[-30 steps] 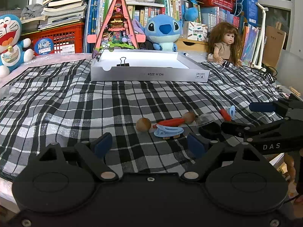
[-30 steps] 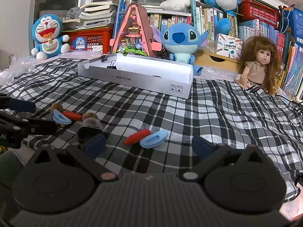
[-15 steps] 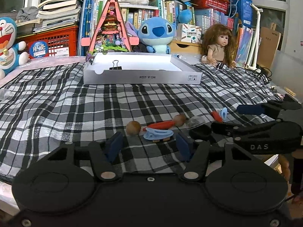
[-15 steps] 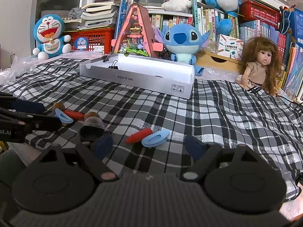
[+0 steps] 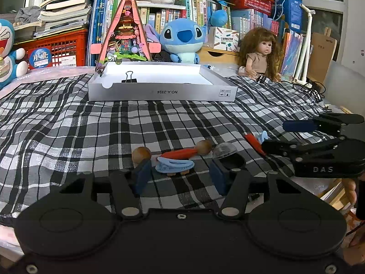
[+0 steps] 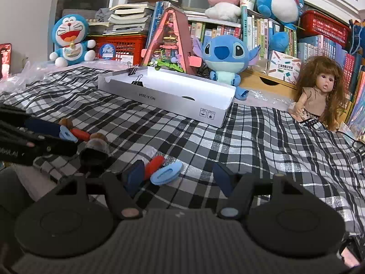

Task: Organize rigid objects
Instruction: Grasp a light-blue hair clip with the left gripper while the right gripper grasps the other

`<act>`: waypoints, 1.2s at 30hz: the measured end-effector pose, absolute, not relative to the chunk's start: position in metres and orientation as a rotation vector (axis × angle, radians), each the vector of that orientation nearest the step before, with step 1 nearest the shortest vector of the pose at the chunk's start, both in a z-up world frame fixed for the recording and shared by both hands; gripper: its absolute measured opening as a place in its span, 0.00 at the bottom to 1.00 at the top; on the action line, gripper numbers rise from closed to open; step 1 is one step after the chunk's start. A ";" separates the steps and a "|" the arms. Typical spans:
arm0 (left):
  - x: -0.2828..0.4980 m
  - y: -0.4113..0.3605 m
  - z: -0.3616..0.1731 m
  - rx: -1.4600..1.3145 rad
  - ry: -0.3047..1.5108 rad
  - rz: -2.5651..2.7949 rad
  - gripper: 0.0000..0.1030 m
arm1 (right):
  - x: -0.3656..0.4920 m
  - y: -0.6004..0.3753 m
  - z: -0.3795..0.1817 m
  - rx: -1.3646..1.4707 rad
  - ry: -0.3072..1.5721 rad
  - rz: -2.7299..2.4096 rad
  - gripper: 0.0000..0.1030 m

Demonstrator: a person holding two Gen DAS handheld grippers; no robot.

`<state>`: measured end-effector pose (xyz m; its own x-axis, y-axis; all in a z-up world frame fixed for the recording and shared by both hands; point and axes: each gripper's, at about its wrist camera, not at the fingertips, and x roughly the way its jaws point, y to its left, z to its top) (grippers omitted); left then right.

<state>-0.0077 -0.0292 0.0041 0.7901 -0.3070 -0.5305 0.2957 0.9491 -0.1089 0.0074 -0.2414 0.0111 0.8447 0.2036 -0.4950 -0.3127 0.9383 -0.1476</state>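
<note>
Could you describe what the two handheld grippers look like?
Both are matte black plastic. The left gripper has two round discs on its body, angled link arms with silver pivot pins, and dark blue pads on its fingers. The right gripper is built alike; seen from the side, it bears white lettering "DAS".

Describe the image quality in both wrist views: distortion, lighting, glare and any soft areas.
Left wrist view: strong fisheye bending, the bookshelf curves at the edges; even indoor light; the white box is bright but readable. Right wrist view: same barrel distortion, dark vignetted corners; the checked cloth shows shiny patches of glare; the doll near the edge looks slightly soft.
</note>
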 end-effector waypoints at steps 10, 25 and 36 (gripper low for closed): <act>-0.007 -0.031 0.001 0.015 0.560 -0.311 0.35 | 0.007 -0.241 0.002 -0.277 0.516 0.298 0.71; -0.008 -0.025 0.004 0.011 0.541 -0.297 0.34 | 0.013 -0.227 0.005 -0.302 0.540 0.347 0.24; -0.009 -0.022 0.009 0.008 0.521 -0.290 0.34 | 0.013 -0.226 0.012 -0.254 0.527 0.338 0.21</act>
